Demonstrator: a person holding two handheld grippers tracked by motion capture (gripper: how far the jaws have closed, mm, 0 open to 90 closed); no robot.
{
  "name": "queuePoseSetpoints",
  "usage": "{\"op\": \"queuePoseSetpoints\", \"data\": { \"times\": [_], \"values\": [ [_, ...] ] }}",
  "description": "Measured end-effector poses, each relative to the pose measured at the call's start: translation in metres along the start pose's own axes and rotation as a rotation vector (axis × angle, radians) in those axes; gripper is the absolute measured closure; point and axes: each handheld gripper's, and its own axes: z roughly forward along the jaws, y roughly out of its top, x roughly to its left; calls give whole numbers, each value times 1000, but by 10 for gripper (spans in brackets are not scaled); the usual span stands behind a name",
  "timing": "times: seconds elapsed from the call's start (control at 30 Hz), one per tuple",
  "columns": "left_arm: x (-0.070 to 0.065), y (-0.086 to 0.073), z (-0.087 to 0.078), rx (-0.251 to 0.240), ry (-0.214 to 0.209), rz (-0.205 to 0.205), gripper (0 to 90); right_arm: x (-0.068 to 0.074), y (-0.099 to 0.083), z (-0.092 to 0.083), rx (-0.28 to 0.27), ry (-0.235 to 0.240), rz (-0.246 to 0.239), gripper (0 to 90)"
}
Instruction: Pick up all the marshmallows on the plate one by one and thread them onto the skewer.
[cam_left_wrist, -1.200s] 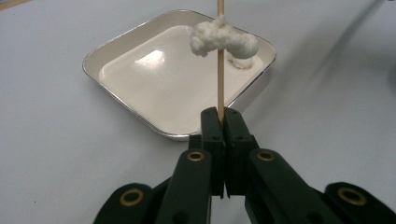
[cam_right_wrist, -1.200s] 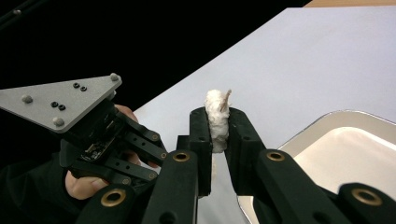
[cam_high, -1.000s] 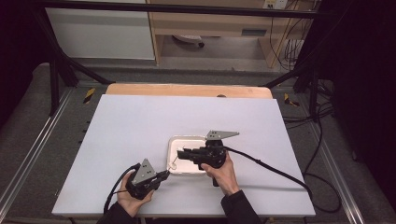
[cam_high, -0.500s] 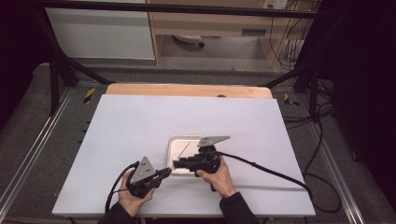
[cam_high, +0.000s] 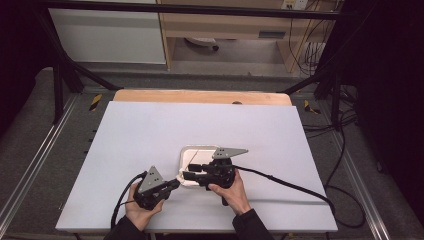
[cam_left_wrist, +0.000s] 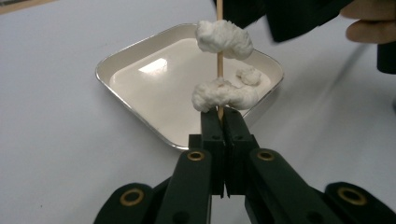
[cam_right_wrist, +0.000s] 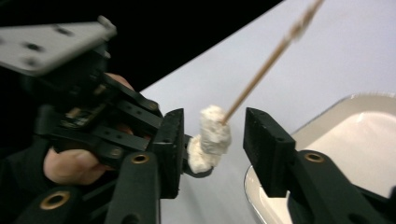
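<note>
Now that the right tongs (cam_right_wrist: 212, 140) have just been opening, we see their jaws standing apart around the lower white fluffy lump (cam_right_wrist: 209, 137) without pressing it. Our left tongs (cam_left_wrist: 219, 122) grip the thin wooden skewer (cam_left_wrist: 219, 56), closed just beneath that lump, over the white square tray (cam_left_wrist: 140, 91) on the surface. We judge threading complete; withdrawal follows.

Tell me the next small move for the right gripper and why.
Probably draw the right gripper back toward the tray for the loose piece. Its jaws have just been opening; the lowest piece sits free between them, down by the left gripper clamping the skewer.
</note>
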Motion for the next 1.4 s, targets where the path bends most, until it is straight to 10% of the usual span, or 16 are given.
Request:
{"op": "queuePoseSetpoints", "data": {
  "times": [0.43,0.93,1.4],
  "values": [
    [-2,-1,-2,19,-7,-21,889,-10,9,-17,71,-202,-110,114],
    [-1,-2,-1,26,-20,-34,889,-31,-1,-34,210,-285,-130,69],
    [0,-3,-1,33,-22,-35,889,-45,-19,-28,344,-344,-156,275]
  ]
}}
